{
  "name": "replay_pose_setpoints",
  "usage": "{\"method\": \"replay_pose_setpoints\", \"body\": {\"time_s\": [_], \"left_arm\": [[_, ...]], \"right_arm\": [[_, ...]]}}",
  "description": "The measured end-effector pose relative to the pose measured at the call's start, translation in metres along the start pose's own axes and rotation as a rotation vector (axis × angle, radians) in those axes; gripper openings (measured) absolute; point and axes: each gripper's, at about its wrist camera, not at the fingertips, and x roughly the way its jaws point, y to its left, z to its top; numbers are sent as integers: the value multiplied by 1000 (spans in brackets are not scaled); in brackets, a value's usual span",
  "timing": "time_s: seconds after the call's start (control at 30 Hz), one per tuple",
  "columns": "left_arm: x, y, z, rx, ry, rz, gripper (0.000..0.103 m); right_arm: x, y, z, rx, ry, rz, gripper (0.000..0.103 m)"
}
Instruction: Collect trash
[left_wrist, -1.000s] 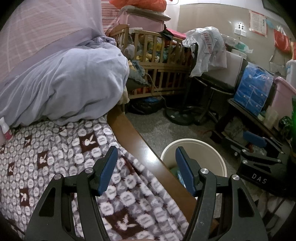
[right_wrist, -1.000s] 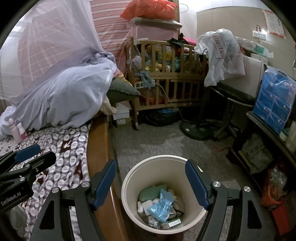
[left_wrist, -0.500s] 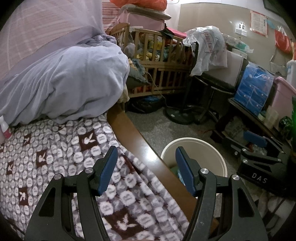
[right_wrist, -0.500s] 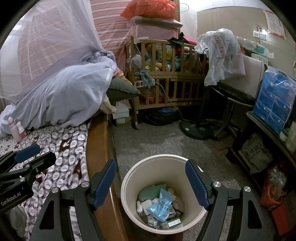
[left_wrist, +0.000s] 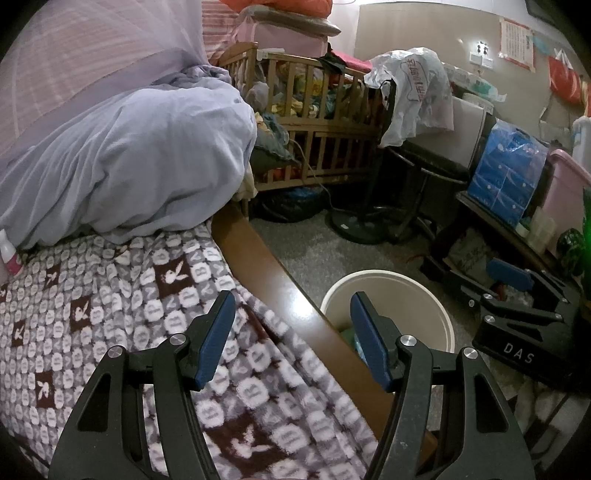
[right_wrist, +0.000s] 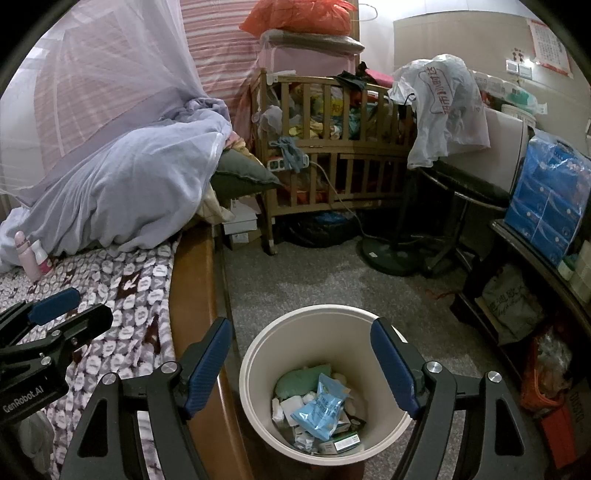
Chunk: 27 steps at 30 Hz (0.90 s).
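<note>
A cream round bin (right_wrist: 258, 354) stands on the floor beside the bed. It holds several pieces of trash, among them a blue packet (right_wrist: 321, 404) and a green wad (right_wrist: 301, 380). My right gripper (right_wrist: 301, 369) is open and empty, directly above the bin. My left gripper (left_wrist: 293, 338) is open and empty over the patterned blanket (left_wrist: 92, 314) and the wooden bed rail (left_wrist: 266, 273). The bin (left_wrist: 417, 295) shows at the right in the left wrist view. Each gripper shows in the other's view: the right one (left_wrist: 517, 295), the left one (right_wrist: 48, 317).
A lilac quilt (right_wrist: 122, 195) is heaped on the bed. Pink bottles (right_wrist: 31, 254) lie by it. A wooden crib (right_wrist: 332, 147), a fan base (right_wrist: 388, 254), a black stool (right_wrist: 465, 188) and a low shelf (right_wrist: 517, 251) with blue packs (right_wrist: 546, 206) ring the grey floor (right_wrist: 314, 273).
Both views have shifted only slightly, the bin and bed a touch lower in frame. Both grippers stay open and empty.
</note>
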Motion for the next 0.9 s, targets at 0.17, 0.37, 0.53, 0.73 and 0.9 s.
{"method": "replay_pose_setpoints", "body": {"time_s": [0.17, 0.37, 0.53, 0.73, 0.9], "left_arm": [[0, 0, 0, -2, 1, 0, 64], [1, 0, 1, -5, 4, 0, 64], [2, -1, 1, -5, 5, 0, 64], [3, -1, 0, -5, 11, -2, 64], [3, 1, -2, -14, 4, -2, 64]], "right_arm": [[0, 0, 0, 0, 0, 0, 76], [1, -1, 1, -2, 0, 1, 76], [1, -1, 1, -3, 1, 1, 76], [1, -1, -1, -6, 2, -2, 77], [2, -1, -2, -9, 5, -1, 77]]}}
